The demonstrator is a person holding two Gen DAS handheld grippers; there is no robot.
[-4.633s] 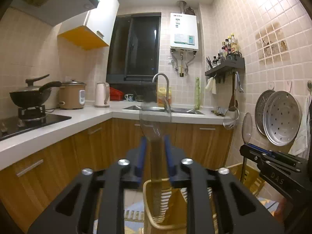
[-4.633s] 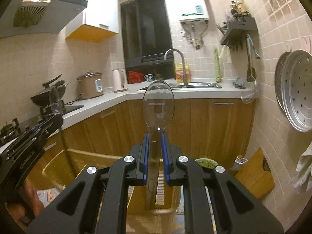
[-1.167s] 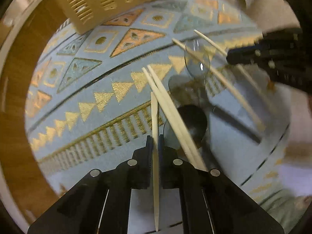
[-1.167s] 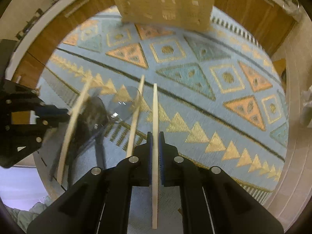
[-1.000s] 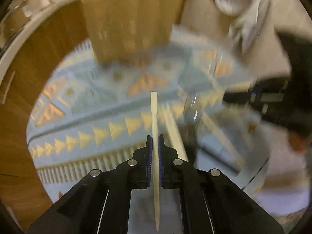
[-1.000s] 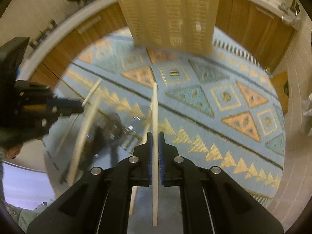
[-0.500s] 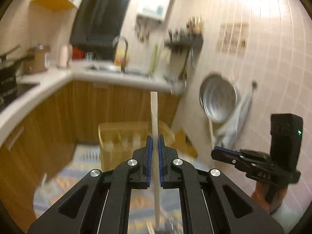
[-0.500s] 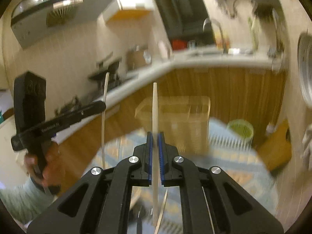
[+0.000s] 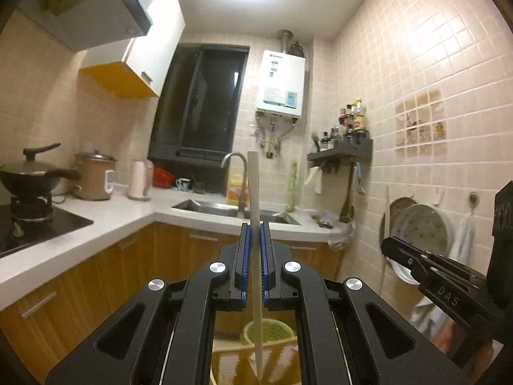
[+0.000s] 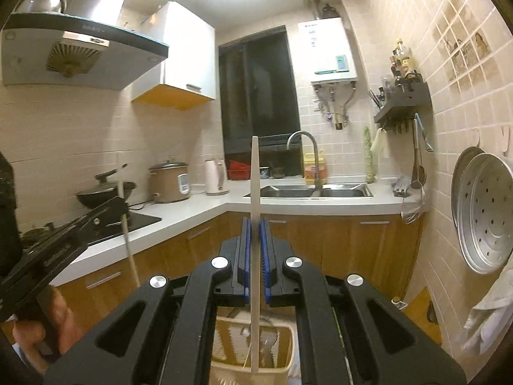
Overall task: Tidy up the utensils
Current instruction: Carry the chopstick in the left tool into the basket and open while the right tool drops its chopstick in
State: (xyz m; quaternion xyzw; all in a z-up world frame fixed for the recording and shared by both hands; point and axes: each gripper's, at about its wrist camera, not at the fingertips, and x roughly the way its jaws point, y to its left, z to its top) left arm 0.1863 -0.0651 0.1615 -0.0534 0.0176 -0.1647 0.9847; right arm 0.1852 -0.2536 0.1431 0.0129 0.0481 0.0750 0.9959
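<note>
Both wrist views face level across kitchen, sharing sink (image 9: 235,208) (image 10: 315,191); each sees other claw.

Kitchen background: wok (image 9: 30,178) on stove, rice cooker (image 9: 95,179), kettle (image 9: 139,179), sink (image 10: 307,191), wall-mounted water heater (image 9: 282,87), steamer trays (image 10: 487,221).

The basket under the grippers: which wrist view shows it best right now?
The right wrist view. There the basket shows its rim, slatted wall and some utensils inside, below the right gripper and its chopstick. The left wrist view shows only a strip of basket between the left gripper arms.
</note>
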